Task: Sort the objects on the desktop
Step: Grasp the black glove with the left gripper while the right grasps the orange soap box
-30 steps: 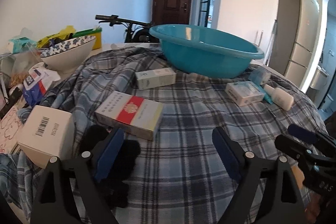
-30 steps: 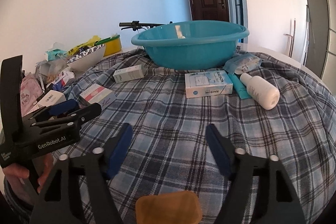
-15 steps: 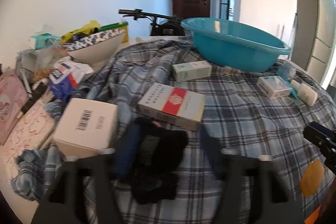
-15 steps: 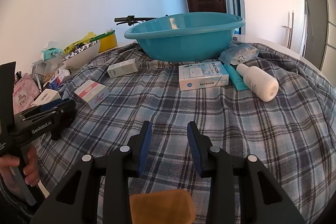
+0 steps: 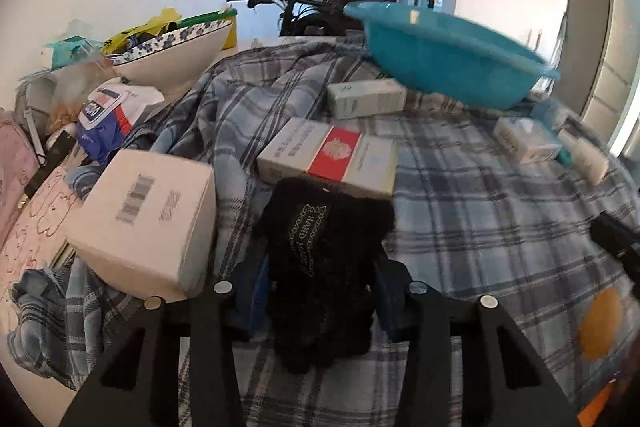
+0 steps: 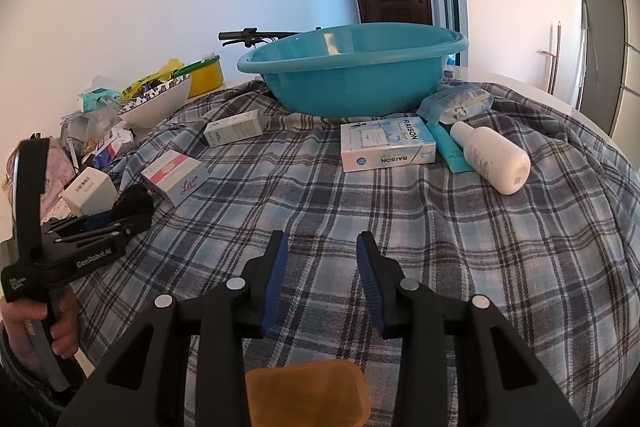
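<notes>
On the plaid cloth (image 6: pixel 400 227), your left gripper (image 5: pixel 320 279) has just closed on the black pouch (image 5: pixel 324 251) between its fingers; your right gripper (image 6: pixel 320 279), half-narrowed, holds nothing, so carry the pouch to the basin (image 6: pixel 352 71) ahead.

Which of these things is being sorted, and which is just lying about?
Being sorted: black fuzzy item between the left gripper fingers, red-and-white box, white bottle, teal basin.

Lying about: patterned bowl, bicycle.

Black fuzzy glove (image 5: pixel 320 267) on plaid cloth, beside red-striped carton (image 5: pixel 328 157)
</notes>
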